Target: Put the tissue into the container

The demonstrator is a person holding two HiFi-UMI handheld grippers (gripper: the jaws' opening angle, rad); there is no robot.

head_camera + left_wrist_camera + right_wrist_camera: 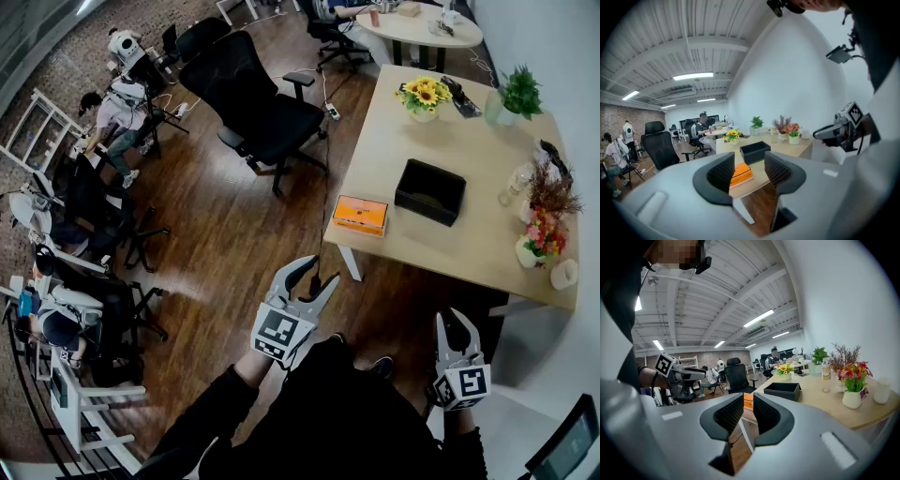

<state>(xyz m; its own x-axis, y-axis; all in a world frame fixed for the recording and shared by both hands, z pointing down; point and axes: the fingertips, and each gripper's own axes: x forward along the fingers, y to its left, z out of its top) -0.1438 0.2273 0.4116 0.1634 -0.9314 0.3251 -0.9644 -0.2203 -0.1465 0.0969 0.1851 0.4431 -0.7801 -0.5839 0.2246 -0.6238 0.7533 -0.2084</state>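
1. Tissue is not showing loose anywhere. I am guessing it is sitting inside the orange box (361,216), which is lying flat near the corner of the desk (469,244), though I am seeing no sheet poking out.
2. The black container (429,191) is standing just beside that box with its open top facing up, probably so that the carry is short.
3. The person is standing back from the desk, well apart from both things. Both tools are being held low at the waist and pointing deskward, so I am judging the task not yet begun.
4. The left tongs (322,272) are hanging released, pads apart, with nothing between them.
5. The right tongs (455,323) are sitting all but clenched, with only a thin slit showing, and are gripping nothing.
6. Sunflowers (424,94) and other flower vases (539,239) are lining the desk's far and right edges, leaving the middle free.
7. Print on the orange box is reading too small to make out. The marker cubes are carrying black-and-white square patterns, not words.
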